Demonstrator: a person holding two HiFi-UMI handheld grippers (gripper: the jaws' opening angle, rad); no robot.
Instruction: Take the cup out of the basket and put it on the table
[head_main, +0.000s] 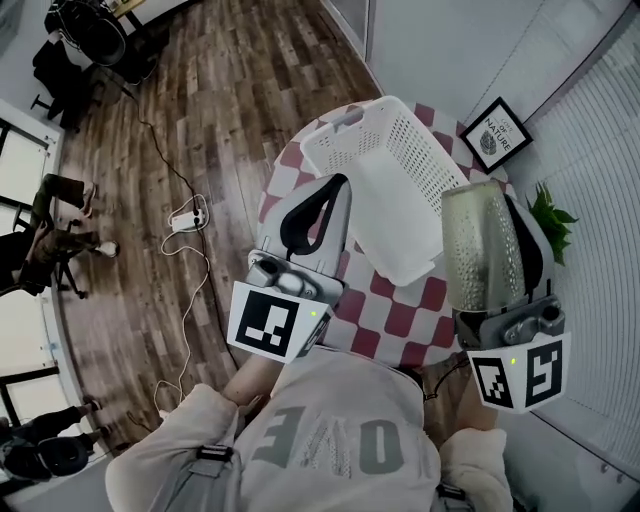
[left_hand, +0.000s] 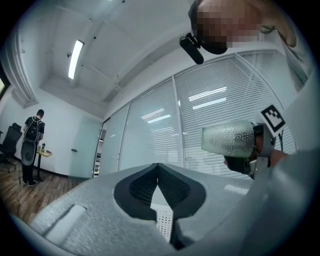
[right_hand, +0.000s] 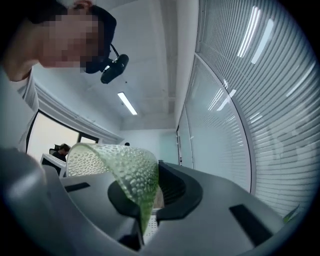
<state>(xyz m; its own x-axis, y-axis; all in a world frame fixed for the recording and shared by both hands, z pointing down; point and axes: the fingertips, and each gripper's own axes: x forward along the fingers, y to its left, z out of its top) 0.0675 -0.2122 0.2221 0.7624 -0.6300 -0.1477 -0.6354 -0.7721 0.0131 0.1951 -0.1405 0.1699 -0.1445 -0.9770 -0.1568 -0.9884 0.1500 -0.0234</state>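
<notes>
A translucent green dimpled cup (head_main: 484, 248) is held up in the air over the right side of the table, and my right gripper (head_main: 516, 232) is shut on its wall. In the right gripper view the cup's wall (right_hand: 121, 170) runs down between the black pads (right_hand: 172, 187). The white perforated basket (head_main: 385, 165) lies on the red-and-white checked table (head_main: 400, 312), with nothing in it. My left gripper (head_main: 340, 185) is raised beside the basket's left edge, shut and holding nothing. The left gripper view also shows the cup (left_hand: 227, 140) at the right.
A framed picture (head_main: 497, 135) and a green plant (head_main: 551, 217) stand at the table's far right edge. A power strip with a cable (head_main: 187, 217) lies on the wooden floor to the left. Blinds cover the window on the right.
</notes>
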